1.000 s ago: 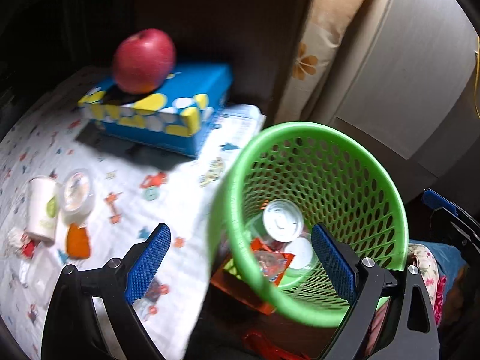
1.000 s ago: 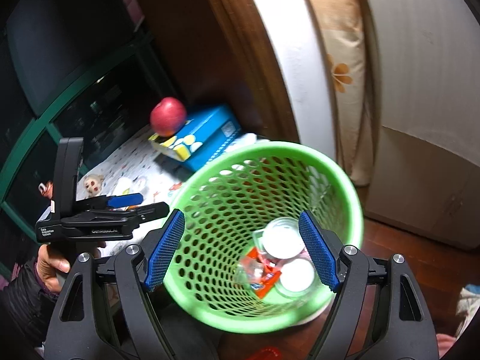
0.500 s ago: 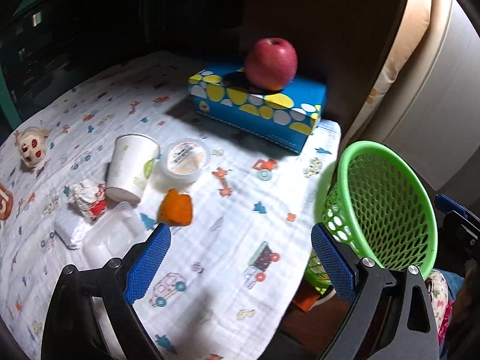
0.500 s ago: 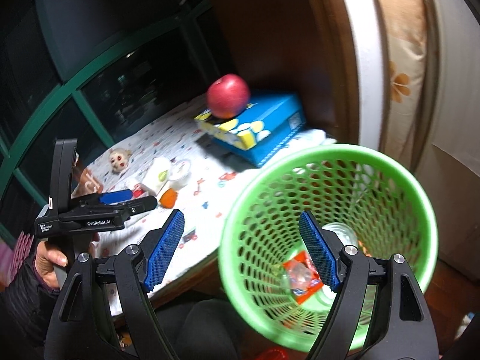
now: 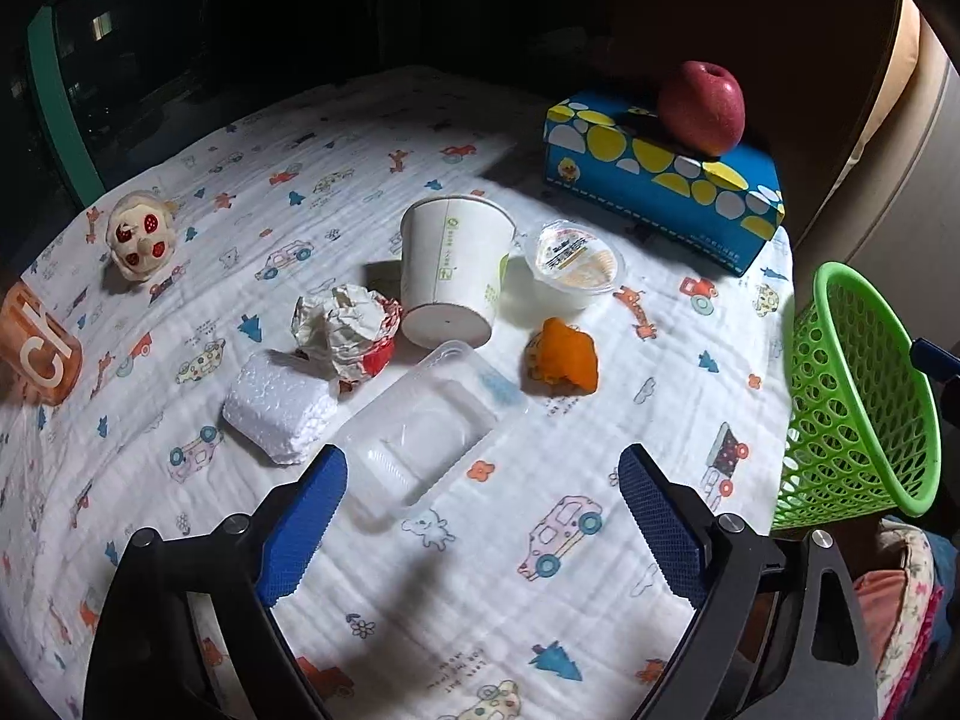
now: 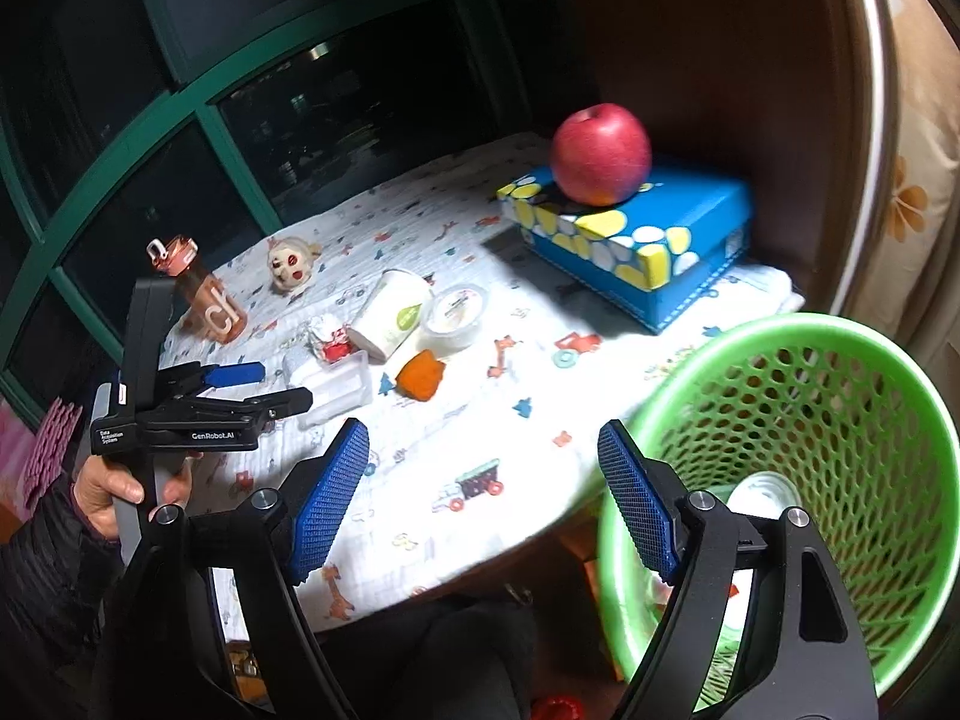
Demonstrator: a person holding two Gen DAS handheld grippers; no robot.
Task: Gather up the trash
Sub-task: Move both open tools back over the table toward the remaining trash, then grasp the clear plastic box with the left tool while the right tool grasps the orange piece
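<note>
L gripper [image 5: 480,516] hovers over the printed cloth [image 5: 540,630], jaws wide apart w/ nothing between, though they've just been closing a bit. Clear plastic tray [image 5: 420,438] lies just ahead at 12 o'clock of it. Trash cluster beyond: foam chunk [image 5: 276,414] at 10, crumpled wrapper [image 5: 348,330] at 11, tipped paper cup [image 5: 456,270] at 12, sealed pudding cup [image 5: 573,264] & orange peel [image 5: 561,360] at 1. Green mesh basket [image 5: 858,396] at 3, off table edge. R gripper [image 6: 480,504] apart, empty; basket [image 6: 840,420] at its 3, trash inside. Apple [image 6: 600,153] sits on tissue box [image 6: 648,246].
</note>
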